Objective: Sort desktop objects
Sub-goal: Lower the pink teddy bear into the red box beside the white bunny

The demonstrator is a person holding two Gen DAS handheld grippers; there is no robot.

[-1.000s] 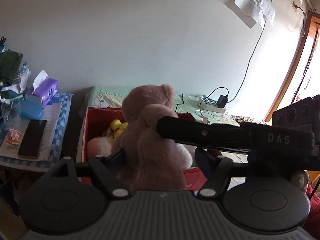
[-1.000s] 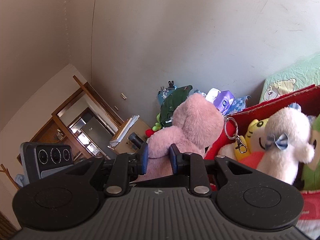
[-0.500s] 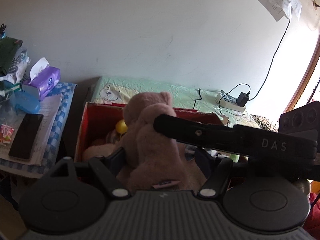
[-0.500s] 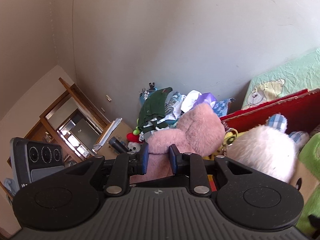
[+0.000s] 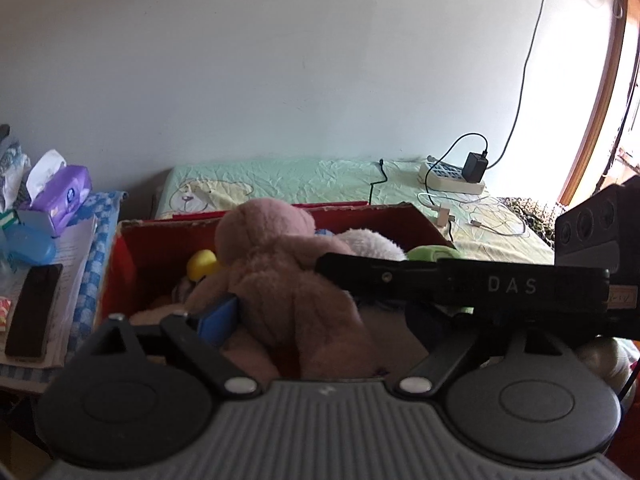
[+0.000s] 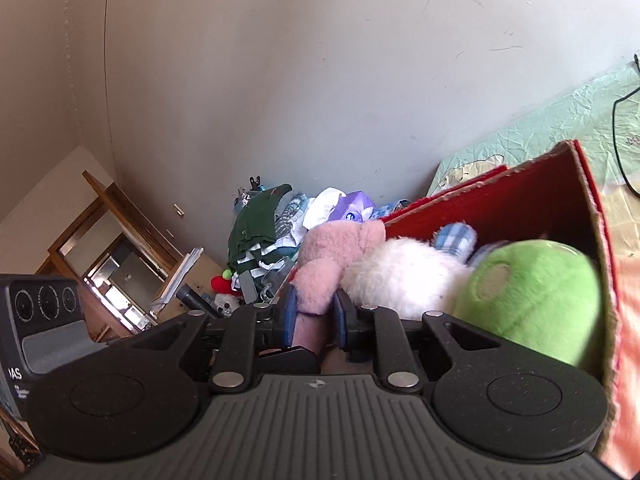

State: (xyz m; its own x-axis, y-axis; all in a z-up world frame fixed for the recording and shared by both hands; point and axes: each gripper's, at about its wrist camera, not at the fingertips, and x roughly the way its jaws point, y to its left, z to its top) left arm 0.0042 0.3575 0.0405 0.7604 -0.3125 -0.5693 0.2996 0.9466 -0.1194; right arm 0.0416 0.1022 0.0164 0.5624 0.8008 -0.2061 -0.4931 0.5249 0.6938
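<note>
Pink plush bear [image 5: 280, 280] is lying in the red cardboard box [image 5: 132, 256], its long axis tilting from the near lower edge up toward the far wall, its head [image 5: 256, 228] pointing away from the left camera and its face hidden. Left tool [image 5: 316, 320] is standing wide open around the bear's body, with one blue pad [image 5: 218, 318] touching its flank. Right tool [image 6: 314, 316] is closing its two blue pads on one pink limb [image 6: 316, 292] of the bear. White plush [image 6: 400, 272] and green plush [image 6: 532, 288] are resting just beside the bear inside the box. Purple tissue pack [image 5: 60, 196] and black phone [image 5: 34, 314] are sitting on the counter [image 5: 90, 264] left of the box.
</note>
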